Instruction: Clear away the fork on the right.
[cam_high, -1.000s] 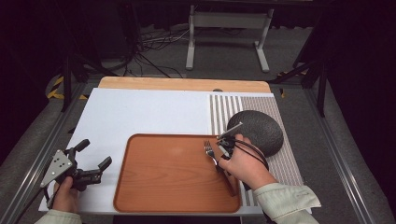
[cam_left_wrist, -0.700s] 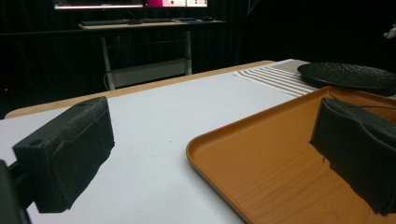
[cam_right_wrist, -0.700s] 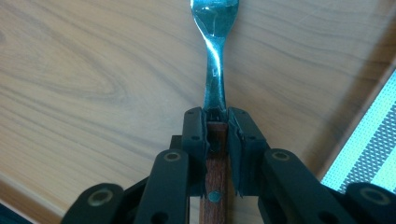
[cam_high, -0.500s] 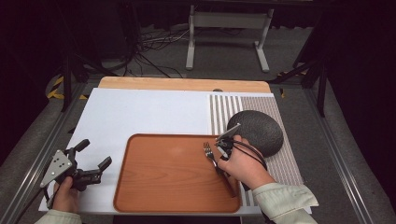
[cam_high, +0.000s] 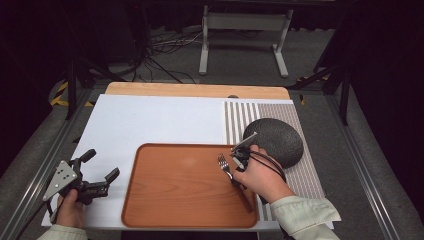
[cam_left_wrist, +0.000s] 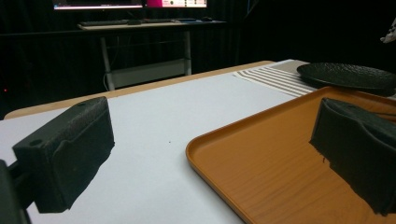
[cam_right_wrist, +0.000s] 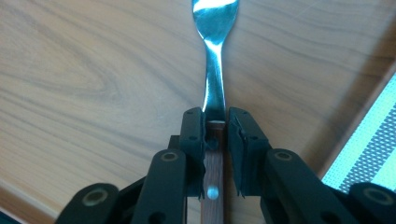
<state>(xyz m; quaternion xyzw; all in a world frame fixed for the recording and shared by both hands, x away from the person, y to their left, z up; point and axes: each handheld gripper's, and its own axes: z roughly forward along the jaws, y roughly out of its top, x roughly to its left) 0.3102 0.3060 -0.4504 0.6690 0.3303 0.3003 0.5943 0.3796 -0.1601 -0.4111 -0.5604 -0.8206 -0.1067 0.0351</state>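
There is one fork with a silver metal head and a brown wooden handle, one rectangular orange-brown wooden tray, one round dark grey textured plate, one striped grey and white placemat and one large white mat on the surface. There are two grippers, one in each hand of the person.

The fork lies on the right part of the tray, with its tines toward the far left and its handle toward the near right. The right gripper is low over the tray, and the fork lies between its two jaws. In the right gripper view the top end of the wooden handle, where the metal neck begins, sits in the narrow gap. The left pad is against the handle; on the right side a thin gap is visible, so I cannot tell if the jaws really press it.

The left gripper is on the near left, above the white mat, just beside the left edge of the tray. Its jaws are wide open and nothing is between them.

The plate stands on the striped placemat, right and far from the fork.
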